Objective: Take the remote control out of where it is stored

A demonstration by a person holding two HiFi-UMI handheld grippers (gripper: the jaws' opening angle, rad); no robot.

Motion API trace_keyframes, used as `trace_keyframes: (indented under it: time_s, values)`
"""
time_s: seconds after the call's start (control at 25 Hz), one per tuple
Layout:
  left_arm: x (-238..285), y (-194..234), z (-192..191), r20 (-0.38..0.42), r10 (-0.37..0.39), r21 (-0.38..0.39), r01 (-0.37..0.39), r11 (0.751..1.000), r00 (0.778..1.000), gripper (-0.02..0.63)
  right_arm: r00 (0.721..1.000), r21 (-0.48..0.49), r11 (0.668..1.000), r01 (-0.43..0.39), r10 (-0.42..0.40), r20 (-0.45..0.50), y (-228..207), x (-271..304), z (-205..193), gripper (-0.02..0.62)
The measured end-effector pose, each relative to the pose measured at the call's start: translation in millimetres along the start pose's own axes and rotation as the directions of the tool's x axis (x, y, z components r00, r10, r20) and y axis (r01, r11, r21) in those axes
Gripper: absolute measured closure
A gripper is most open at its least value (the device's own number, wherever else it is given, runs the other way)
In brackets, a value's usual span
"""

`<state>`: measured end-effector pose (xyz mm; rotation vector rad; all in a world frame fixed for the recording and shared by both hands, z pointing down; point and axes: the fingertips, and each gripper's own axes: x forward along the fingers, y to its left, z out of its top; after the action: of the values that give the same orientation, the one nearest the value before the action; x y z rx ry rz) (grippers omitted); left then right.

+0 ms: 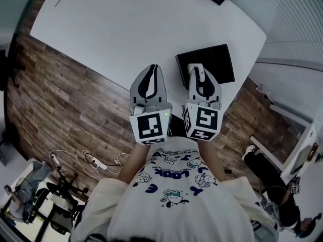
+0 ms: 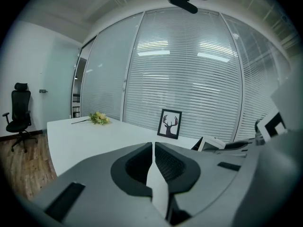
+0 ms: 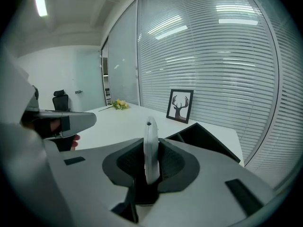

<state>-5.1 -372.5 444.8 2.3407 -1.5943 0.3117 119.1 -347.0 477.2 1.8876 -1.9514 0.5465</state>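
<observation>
1. Right gripper: jaws closed on the remote control. The remote is a slim pale bar that stands on edge and rises upright above the jaw tips.
2. Position of the remote: on the person's side of the black box, outside it, over the near edge of the white table. In the right gripper view the box lies beyond the remote and to its right.
3. Left gripper: jaws brought together, with only a thin slit between them. Nothing is held.
4. The left gripper is level with the right one, to the left of the box. Both are close to the person's chest.
5. The box rests on the table near its right corner, its open top facing up.
6. Beyond the box, a framed deer picture stands upright on the table in front of the window blinds.
7. Well to the left of the box, at the far end of the table, lies a small bunch of flowers.
8. Farther left of the box, off the table, a black office chair stands on the wood floor.
</observation>
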Motion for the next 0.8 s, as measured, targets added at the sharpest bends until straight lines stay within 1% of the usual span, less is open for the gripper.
trace_keyframes:
  time_s: [0.16, 0.36, 0.68, 0.8]
  values:
    - [-7, -4, 6, 0.011, -0.003, 0.019, 0.003, 1.000, 1.000, 0.577, 1.000, -0.005, 1.000, 0.002, -0.002, 0.025, 0, -9, 9, 0.512]
    - [-19, -8, 21, 0.053, 0.002, 0.020, -0.003, 1.000, 0.999, 0.577, 0.998, -0.008, 1.000, -0.004, 0.005, 0.069, 3, -24, 24, 0.512]
    - [-40, -13, 42, 0.121, 0.025, 0.016, -0.027, 1.000, 0.992, 0.577, 0.991, -0.026, 0.999, -0.019, 0.022, 0.128, 8, -45, 45, 0.512]
    - [-50, -11, 47, 0.133, 0.037, 0.021, -0.040, 0.999, 0.990, 0.577, 0.988, -0.036, 0.999, -0.030, 0.035, 0.152, 13, -55, 53, 0.512]
